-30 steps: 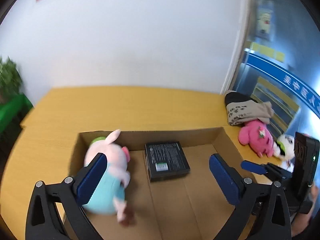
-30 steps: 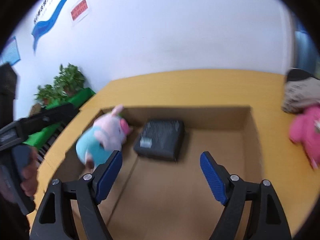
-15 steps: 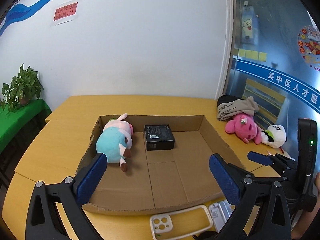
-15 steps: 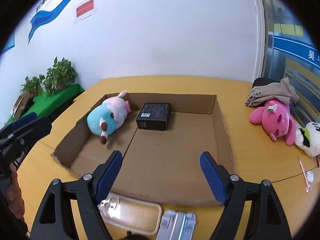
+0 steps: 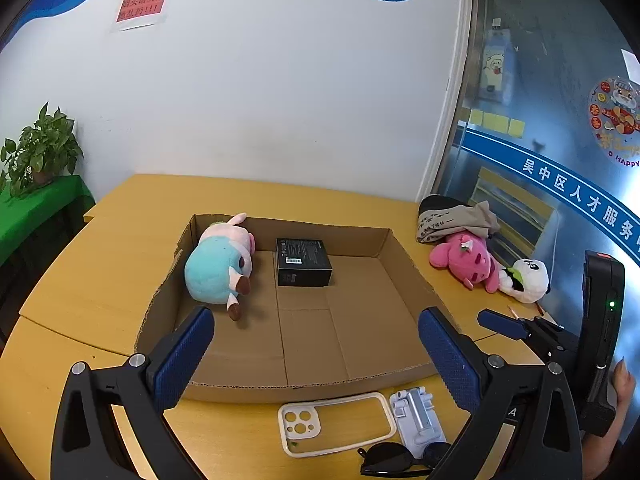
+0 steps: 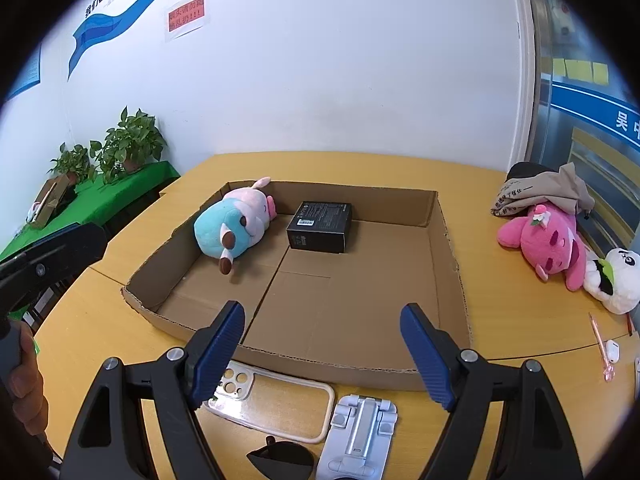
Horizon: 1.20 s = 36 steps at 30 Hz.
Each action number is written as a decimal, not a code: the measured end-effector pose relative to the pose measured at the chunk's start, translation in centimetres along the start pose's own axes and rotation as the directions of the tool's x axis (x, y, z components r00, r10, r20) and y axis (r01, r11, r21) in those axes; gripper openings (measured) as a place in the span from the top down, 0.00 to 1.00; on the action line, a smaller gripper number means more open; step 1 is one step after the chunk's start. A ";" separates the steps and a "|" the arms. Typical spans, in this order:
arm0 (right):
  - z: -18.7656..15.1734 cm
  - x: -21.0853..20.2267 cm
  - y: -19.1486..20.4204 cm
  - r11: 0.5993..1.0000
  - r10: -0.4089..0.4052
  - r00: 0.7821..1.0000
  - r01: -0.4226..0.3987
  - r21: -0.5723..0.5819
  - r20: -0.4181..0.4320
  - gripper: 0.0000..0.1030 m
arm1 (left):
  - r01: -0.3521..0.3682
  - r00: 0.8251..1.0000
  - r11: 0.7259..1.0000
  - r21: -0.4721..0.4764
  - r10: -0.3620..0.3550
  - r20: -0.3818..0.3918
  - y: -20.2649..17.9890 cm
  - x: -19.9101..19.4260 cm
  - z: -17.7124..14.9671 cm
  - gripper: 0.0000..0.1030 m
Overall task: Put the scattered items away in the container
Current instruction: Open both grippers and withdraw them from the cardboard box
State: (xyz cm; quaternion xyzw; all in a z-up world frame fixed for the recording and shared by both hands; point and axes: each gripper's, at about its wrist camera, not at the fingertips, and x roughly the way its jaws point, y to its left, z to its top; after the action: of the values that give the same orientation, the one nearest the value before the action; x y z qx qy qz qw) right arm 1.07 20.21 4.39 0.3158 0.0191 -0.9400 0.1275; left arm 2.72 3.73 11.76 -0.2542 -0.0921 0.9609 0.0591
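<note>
Spread wide, both sets of fingers, gripping nothing and touching nothing: left gripper (image 5: 316,352) and right gripper (image 6: 322,350) alike, poised above the near wall of the cardboard box (image 6: 448,240).

Inside the box already: blue-and-pink plush pig (image 6: 236,226) against the left wall, black carton (image 6: 320,226) just beside it. Well apart on the table (image 6: 400,164) to the right: grey bag (image 6: 544,192), pink plush (image 6: 548,240) leaning against it, panda plush (image 6: 616,276) touching the pink one. Just in front of the box: clear phone case (image 5: 334,424), white folding stand (image 5: 416,416) beside it, sunglasses (image 5: 394,460) at the very edge. Thin pink pen (image 6: 600,344) off to the right.

Probably between picks. Best to take the soft toys first with the right gripper, squeezing the body rather than a limb. For the flat phone case, better to pinch one rim from above, or slide it to the table edge. Worth lowering each item gently, clear of the pig and carton.
</note>
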 end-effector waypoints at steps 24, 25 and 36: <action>-1.0 0.3 -0.7 1.000 0.019 0.999 -0.018 0.007 -0.027 0.22 | -0.003 0.998 1.000 0.008 0.004 -0.060 -0.8 1.3 -1.3 0.00; -1.0 0.3 -0.7 1.000 0.019 0.999 -0.019 0.007 -0.028 0.22 | -0.006 0.998 1.000 0.009 0.007 -0.060 -0.8 1.4 -1.3 0.00; -3.1 0.8 -2.6 0.994 0.106 0.989 -0.101 0.052 -0.105 0.22 | 0.086 0.975 0.995 -0.048 -0.094 -0.202 0.0 2.9 -4.5 0.00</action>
State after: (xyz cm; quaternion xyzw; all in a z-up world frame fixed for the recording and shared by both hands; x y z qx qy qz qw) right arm 1.66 22.87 1.33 0.3696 -0.0123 -0.9139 0.1677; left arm 2.45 4.86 6.47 -0.3480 -0.1158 0.9242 0.1067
